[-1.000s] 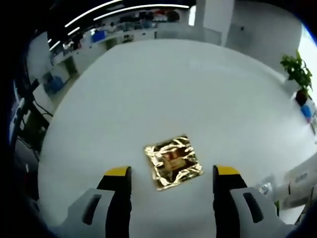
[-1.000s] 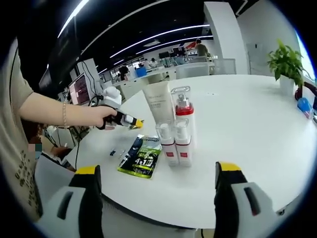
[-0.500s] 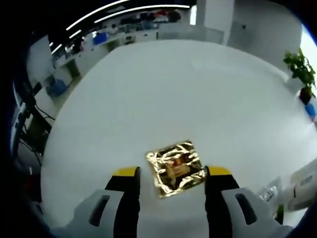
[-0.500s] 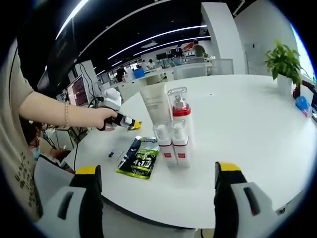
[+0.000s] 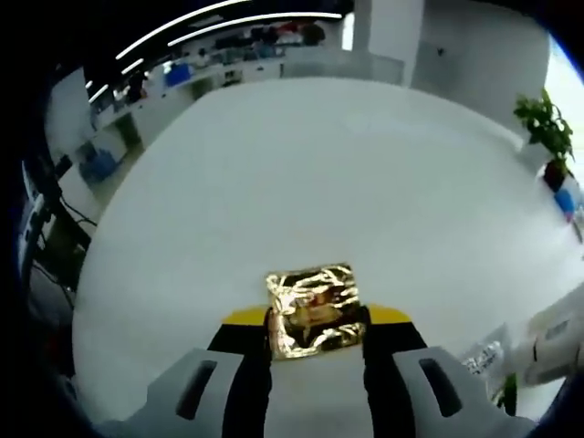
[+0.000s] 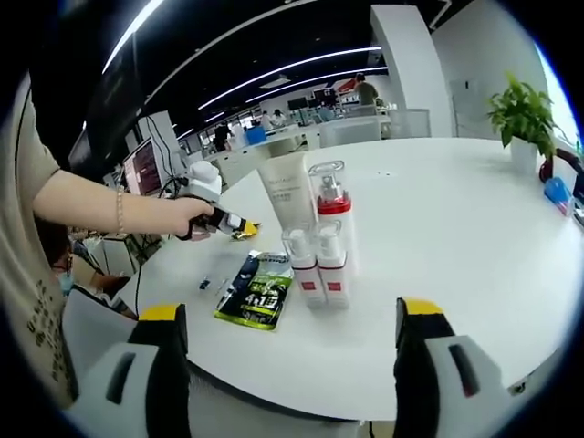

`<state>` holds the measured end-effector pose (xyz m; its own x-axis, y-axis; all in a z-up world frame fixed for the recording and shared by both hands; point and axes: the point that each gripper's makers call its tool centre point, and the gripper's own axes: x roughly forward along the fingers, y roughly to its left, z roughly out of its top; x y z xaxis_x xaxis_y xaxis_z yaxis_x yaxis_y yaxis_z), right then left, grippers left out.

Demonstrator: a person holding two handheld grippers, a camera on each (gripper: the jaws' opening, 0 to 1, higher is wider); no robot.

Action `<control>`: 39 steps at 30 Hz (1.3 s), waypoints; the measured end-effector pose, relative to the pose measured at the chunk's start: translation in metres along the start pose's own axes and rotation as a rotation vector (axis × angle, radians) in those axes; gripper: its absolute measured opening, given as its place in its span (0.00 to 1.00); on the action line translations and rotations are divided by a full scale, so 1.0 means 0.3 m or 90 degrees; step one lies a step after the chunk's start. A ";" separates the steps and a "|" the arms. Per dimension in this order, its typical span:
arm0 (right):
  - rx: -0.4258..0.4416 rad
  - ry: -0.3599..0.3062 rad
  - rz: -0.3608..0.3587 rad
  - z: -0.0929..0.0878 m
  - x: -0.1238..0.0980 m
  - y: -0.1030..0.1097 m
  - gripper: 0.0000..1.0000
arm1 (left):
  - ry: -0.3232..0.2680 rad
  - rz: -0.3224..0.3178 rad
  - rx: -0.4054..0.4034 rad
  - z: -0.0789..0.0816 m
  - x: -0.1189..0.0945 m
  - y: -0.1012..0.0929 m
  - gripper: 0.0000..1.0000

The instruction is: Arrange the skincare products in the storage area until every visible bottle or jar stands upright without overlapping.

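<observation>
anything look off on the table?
The bottles and tube stand upright in a tight cluster. Odd ones out: a green sachet lies flat beside them, and the left gripper is shut on a crinkled gold sachet.

Left gripper (image 5: 315, 318) reaching over the white table (image 5: 301, 173), yellow-tipped jaws drawn in close against both sides of the gold foil sachet (image 5: 313, 310). In the right gripper view, held out by a bare forearm with a bracelet, hand (image 6: 187, 217) wrapped round its handle. Right gripper (image 6: 292, 319) level before the table edge, jaws spread wide, nothing between them.
</observation>
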<state>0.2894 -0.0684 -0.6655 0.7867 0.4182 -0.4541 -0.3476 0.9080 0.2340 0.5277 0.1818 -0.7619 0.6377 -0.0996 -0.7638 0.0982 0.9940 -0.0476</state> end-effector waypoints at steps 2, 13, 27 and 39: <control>-0.001 0.002 0.003 -0.001 0.001 0.003 0.95 | 0.001 -0.002 0.003 -0.008 -0.014 -0.007 0.35; -0.007 0.001 0.007 0.000 -0.001 0.008 0.94 | -0.003 -0.021 -0.025 -0.057 -0.084 -0.029 0.35; -0.013 -0.004 0.008 0.004 -0.002 0.012 0.94 | 0.016 -0.028 0.014 -0.160 -0.146 -0.059 0.35; -0.018 -0.008 0.009 0.008 -0.003 0.014 0.95 | 0.029 -0.026 0.013 -0.235 -0.185 -0.069 0.35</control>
<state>0.2884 -0.0649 -0.6621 0.7881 0.4305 -0.4400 -0.3726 0.9026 0.2156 0.4365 0.1698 -0.7637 0.5980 -0.1376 -0.7896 0.1398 0.9880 -0.0662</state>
